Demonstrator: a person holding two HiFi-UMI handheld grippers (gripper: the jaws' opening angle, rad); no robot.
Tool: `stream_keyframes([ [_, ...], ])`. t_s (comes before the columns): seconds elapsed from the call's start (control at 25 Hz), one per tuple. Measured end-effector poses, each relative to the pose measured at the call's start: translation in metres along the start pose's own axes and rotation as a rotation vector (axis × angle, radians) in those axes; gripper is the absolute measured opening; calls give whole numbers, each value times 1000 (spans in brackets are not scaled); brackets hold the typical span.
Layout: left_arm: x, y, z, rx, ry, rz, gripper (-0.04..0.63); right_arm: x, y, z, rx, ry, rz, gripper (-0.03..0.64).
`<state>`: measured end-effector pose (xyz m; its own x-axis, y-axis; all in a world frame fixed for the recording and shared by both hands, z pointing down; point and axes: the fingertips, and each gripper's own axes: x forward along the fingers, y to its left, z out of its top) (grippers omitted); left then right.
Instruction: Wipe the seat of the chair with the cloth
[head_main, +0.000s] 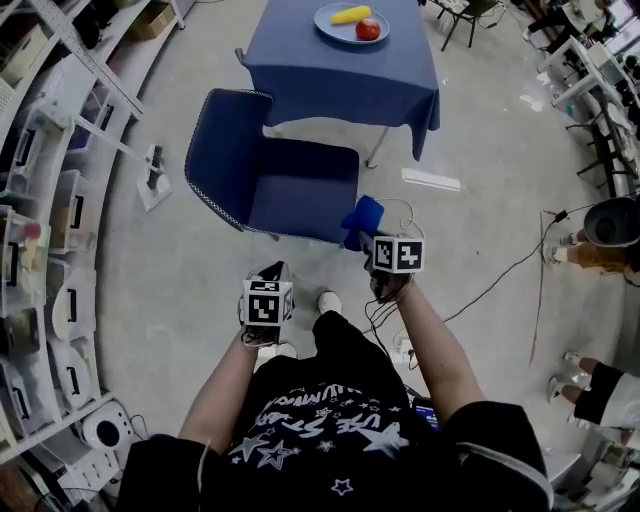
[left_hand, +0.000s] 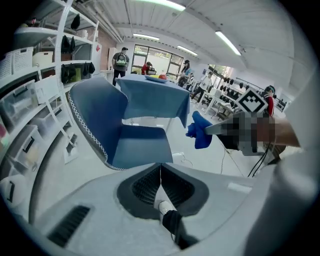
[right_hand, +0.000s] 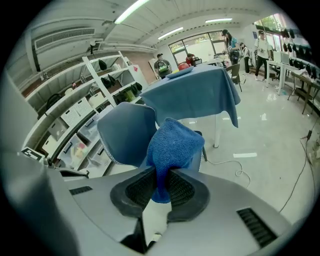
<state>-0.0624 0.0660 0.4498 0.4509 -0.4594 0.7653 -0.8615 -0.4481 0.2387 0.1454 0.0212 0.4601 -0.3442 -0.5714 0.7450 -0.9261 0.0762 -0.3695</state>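
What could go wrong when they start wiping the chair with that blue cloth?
1. The right gripper pinches only one end of the cloth, so it might slip out while rubbing the seat.
2. Pushing hard could slide the chair toward the table just behind it.
3. A cable lies on the floor nearby, so a step could catch on it.

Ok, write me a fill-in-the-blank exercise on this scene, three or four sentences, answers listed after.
The right gripper is shut on the blue ____.
The left gripper is shut and holds ____.
The chair and the tablecloth share one colour: ____.
The plate holds a yellow fruit beside a round fruit coloured ____.
Missing words: cloth; nothing; blue; red.
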Motion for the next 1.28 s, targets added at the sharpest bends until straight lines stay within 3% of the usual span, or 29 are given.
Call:
stream_keyframes([
  [0.2,-35,16,8,-4,-67,-24,20,-21,38,-6,-9,-39,-6,55],
  [0.44,-79,25,24,108,-173,-39,21,-54,76,4,-134,-95,-37,55],
  [0.68,-114,27,17,174,-249,-59,21,-85,108,-10,-172,-159,-37,55],
  [0.96,-151,25,-2,162,-304,-77,21,-109,122,-43,-195,-174,-95,55],
  [1.28,-173,19,-26,160,-322,-79,21,-129,135,-78,-167,-209,-86,55],
])
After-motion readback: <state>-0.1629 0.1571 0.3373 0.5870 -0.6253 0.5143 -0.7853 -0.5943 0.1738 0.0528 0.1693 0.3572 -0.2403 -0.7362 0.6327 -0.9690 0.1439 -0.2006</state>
